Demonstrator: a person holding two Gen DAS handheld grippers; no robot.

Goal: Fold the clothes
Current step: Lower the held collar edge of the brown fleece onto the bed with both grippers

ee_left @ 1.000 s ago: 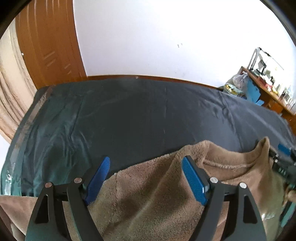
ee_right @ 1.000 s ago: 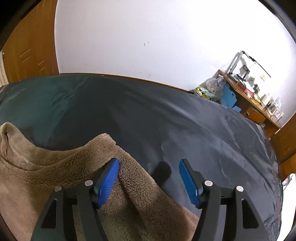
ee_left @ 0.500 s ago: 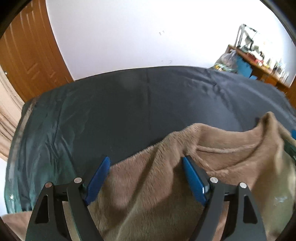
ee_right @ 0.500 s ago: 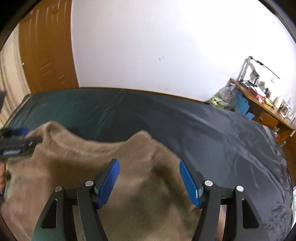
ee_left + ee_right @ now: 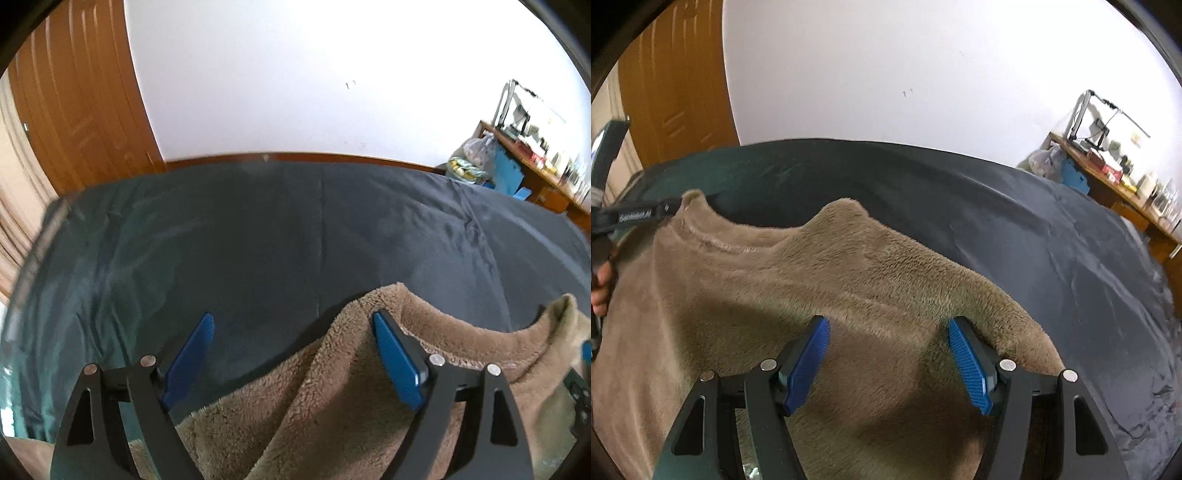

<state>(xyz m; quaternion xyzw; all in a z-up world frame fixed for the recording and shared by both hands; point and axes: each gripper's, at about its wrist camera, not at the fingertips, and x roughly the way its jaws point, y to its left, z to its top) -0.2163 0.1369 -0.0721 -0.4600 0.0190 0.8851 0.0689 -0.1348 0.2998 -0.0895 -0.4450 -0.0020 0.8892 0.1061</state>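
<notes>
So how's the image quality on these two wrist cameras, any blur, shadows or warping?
Left wrist view: motion smear on the wooden door and the bed's left edge, and the dark bedsheet bows from fisheye warping. Right wrist view: sharper, with soft shadows on the brown fleece garment and the white wall bright.

Fleece sweater [image 5: 820, 280] runs off the bottom edge — desk clutter [image 5: 1123, 173] too small to identify.

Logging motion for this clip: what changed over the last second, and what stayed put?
The brown fleece garment now fills most of the right wrist view, lying between the right gripper fingers; a second ago only its edge reached the left finger. In the left wrist view, its neckline swung nearer, then back. Nothing was grasped: both grippers, including the left gripper, stayed open. The dark bedsheet is unchanged.
</notes>
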